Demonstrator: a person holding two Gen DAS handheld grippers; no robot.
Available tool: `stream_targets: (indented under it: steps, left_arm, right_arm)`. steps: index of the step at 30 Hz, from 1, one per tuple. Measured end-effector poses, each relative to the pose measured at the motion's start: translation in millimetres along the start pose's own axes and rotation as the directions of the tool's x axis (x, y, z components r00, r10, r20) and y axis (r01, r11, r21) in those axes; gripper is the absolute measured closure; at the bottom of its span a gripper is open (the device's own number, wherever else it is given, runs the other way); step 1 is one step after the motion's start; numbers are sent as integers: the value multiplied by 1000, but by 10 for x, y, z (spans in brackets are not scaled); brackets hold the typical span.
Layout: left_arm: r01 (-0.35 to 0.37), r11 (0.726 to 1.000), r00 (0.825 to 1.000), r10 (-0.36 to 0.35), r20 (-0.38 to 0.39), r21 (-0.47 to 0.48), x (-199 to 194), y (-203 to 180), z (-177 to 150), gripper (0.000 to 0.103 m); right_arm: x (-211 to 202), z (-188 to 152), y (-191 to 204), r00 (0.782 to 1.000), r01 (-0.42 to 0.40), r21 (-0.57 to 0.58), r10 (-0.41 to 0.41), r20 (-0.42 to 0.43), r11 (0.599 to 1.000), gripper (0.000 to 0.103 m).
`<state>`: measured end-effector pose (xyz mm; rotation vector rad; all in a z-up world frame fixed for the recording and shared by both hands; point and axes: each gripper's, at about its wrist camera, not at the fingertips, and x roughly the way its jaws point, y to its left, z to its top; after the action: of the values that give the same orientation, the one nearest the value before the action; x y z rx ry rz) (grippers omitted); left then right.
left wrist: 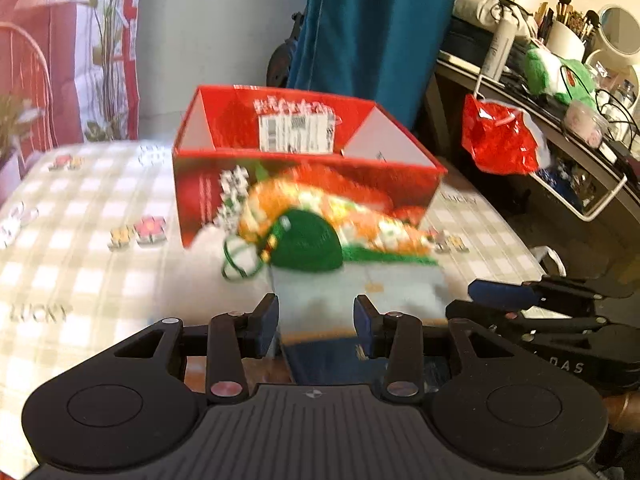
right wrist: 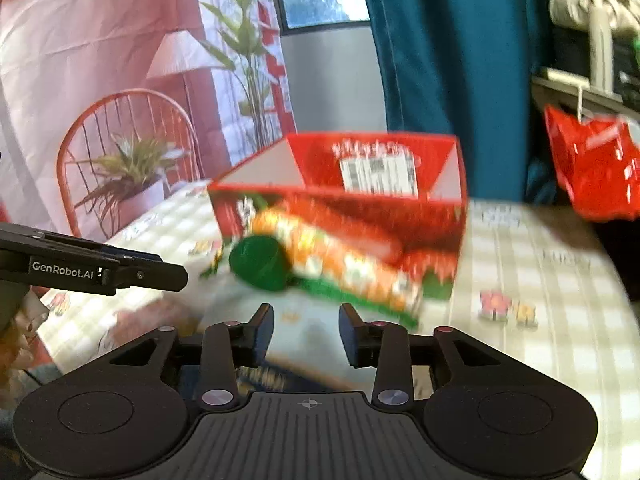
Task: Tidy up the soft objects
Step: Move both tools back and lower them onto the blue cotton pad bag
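Left gripper (left wrist: 316, 316) spread over pale cloth (left wrist: 360, 292), right gripper (right wrist: 306, 326) spread, green pouch (left wrist: 308, 244) touching open red box (left wrist: 304, 172), checked tablecloth (left wrist: 80, 248) bare at left.

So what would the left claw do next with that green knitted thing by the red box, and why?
Probably ease the left gripper forward and close on the green knitted piece. Both grippers look open and empty, the piece lies on the pale cloth just ahead of its fingers, and the red box behind it stands open on top. The frames are blurred, so this is a guess.
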<state>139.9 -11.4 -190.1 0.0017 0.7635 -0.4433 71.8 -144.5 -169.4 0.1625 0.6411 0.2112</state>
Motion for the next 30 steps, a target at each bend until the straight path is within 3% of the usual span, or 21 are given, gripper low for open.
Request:
stream_targets:
  steps: [7,10,18,30]
  left_arm:
    - [-19,1000,999,18,-28,-24,92,32,-119,49]
    - [-16,1000,999,14,-43,-24,154,8,-144,49]
    - [-12,999,996,9,-94,-34,375,-4,-225,49]
    - [70,991,990,-84,-112,-118,592,94,-271,49]
  right_arm:
    - [28,-239,-74,997,6,62,-2,-72,998,67]
    - [62,-276,-129,997,11,81,-5,-83,997,58]
    - [234,-330,-153,993,12,88,-1,-121,996,56]
    - [373,-365,-178,989,-4,97,18,-144,995,56]
